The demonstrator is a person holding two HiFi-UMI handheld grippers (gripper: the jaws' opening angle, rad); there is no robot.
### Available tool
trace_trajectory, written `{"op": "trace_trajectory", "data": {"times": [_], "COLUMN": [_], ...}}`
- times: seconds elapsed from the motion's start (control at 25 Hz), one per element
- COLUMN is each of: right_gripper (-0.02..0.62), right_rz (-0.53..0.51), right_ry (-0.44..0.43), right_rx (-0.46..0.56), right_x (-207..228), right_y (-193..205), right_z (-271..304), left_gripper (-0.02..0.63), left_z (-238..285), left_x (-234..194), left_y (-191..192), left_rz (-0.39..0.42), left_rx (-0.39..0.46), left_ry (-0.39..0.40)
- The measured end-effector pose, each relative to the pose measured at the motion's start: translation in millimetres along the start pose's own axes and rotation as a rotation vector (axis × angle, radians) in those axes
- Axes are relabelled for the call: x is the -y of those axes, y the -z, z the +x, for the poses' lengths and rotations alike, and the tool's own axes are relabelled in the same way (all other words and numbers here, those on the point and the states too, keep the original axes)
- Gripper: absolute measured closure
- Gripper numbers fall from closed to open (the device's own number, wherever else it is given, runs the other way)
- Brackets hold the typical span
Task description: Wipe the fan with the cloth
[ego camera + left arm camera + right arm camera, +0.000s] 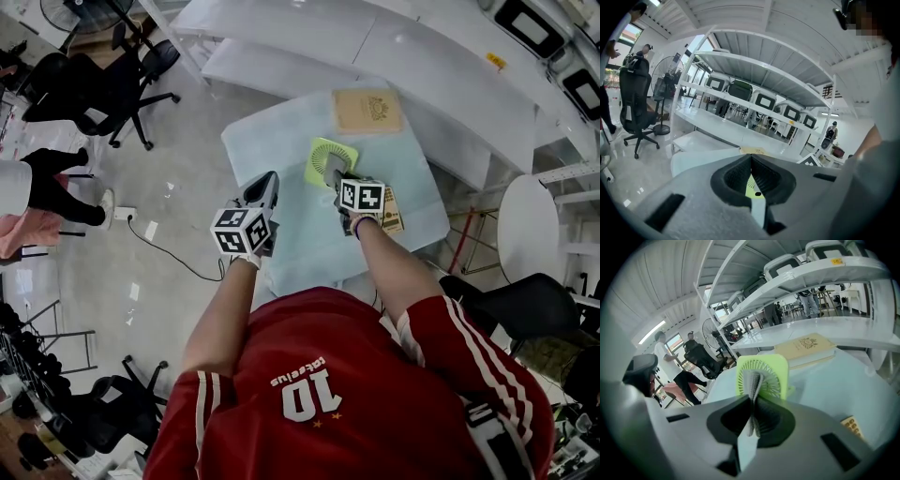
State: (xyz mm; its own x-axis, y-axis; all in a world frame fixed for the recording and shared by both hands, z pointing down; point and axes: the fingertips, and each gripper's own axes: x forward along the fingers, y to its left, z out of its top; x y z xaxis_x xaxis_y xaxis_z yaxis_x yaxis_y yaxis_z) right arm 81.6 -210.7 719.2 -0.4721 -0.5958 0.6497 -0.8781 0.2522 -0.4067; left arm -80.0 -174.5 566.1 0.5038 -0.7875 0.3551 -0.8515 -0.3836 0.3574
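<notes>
Both forearms reach forward at frame centre. The left gripper [266, 183] is closed and empty. The right gripper [334, 174] clamps the cloth [752, 380] before the fan [774, 373].

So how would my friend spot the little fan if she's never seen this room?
Look for the table with the pale blue cover in front of the long white shelves. Near its middle, on the person's side of the tan book, stands the fan. It's the only bright lime-green thing there, square with a round grille.
</notes>
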Motion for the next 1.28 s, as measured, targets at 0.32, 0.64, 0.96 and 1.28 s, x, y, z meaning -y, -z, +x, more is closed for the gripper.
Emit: {"op": "trace_trajectory", "data": {"times": [0.32,0.64,0.96,1.28], "right_gripper": [0.572,0.572,0.572,0.572], "right_rz": [0.008,0.026,0.039,0.055], "right_ry": [0.015,0.034,0.051,0.065], "right_rx": [0.0,0.01,0.021,0.029], "right_x": [7.7,17.5,26.4,34.0], "right_y": [4.2,4.8,5.5,8.2], "right_z": [-5.5,-14.4,-22.8,-31.0], "left_gripper": [0.6,0.6,0.6,0.6], "left_z": [1.4,5.5,9.3,15.9], "left_x": [4.3,11.8,19.6,30.0], "left_y": [6.3,7.8,9.7,9.1], "left_rz": [-0.006,-0.002,0.006,0.017], "left_rx": [-0.008,-0.015,-0.024,-0.034], "left_ry": [0.01,0.027,0.047,0.07]}}
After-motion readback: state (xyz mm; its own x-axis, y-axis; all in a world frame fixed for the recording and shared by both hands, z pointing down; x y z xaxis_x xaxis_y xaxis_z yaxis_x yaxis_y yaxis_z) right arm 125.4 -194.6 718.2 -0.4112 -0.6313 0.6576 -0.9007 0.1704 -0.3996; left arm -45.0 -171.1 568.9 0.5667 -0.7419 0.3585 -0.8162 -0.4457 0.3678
